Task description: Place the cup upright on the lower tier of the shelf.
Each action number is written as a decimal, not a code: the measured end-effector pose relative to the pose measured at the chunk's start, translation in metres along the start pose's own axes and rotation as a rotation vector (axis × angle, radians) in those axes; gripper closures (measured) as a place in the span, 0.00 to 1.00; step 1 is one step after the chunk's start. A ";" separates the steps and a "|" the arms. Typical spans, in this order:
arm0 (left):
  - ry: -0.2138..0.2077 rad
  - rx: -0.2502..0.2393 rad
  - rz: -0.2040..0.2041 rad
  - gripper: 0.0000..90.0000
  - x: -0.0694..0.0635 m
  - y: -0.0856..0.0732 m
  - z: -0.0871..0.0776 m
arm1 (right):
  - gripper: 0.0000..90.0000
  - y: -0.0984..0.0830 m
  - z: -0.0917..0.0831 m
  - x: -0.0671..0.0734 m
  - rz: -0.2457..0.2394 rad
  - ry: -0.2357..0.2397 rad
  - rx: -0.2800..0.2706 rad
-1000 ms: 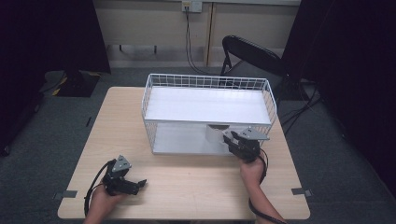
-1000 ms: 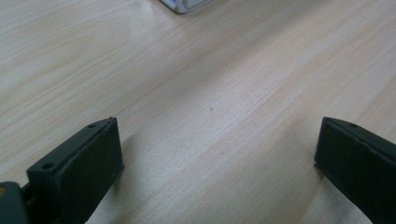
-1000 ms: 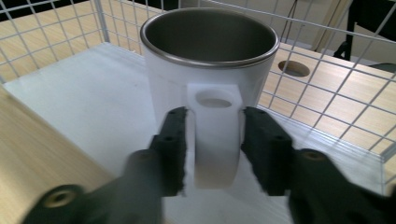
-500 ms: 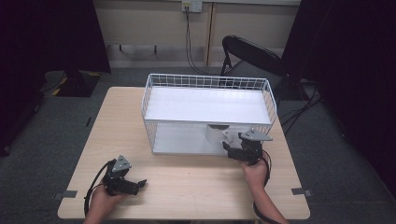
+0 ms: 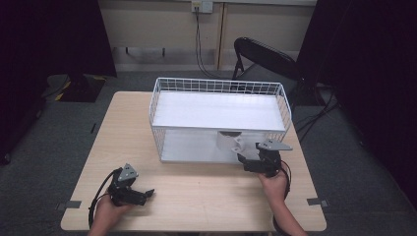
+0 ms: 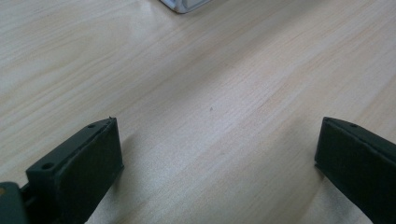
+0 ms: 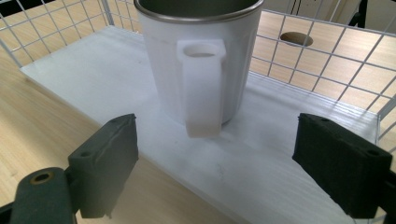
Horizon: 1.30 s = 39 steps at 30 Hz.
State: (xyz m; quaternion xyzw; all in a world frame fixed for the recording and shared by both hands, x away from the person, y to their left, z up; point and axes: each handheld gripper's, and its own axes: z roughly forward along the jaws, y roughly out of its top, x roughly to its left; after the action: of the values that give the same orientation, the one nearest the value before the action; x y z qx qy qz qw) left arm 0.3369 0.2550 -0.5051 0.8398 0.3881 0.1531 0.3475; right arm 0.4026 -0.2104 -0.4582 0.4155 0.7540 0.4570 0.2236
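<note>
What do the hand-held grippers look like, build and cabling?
Both are black. Left hand-held gripper and right hand-held gripper each carry a grey three-cornered plate on top and trail a black cable. Jaws are flat, blocky black pads with small holes. No sleeves visible.

Near the table's front edge, the left gripper [image 5: 140, 192] rests with jaws spread, while the right gripper [image 5: 247, 162], toward the right edge, has just been opening, nothing between its pads.
</note>
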 end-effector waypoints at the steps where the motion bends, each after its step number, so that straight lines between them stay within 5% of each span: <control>1: 0.000 0.000 0.000 0.00 0.000 0.000 0.000 | 0.14 -0.001 -0.001 0.000 0.004 0.009 0.003; 12: 0.000 0.000 -0.001 0.00 0.000 0.000 0.000 | 0.14 -0.005 -0.012 0.002 -0.066 0.051 0.026; 39: 0.000 0.000 -0.001 0.00 0.000 0.000 0.000 | 0.14 -0.024 -0.034 0.003 -0.106 0.125 0.060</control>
State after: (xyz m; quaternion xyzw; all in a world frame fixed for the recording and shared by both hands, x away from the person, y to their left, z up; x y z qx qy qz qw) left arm 0.3369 0.2549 -0.5052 0.8396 0.3883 0.1530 0.3478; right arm 0.3664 -0.2312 -0.4627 0.3520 0.8008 0.4469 0.1875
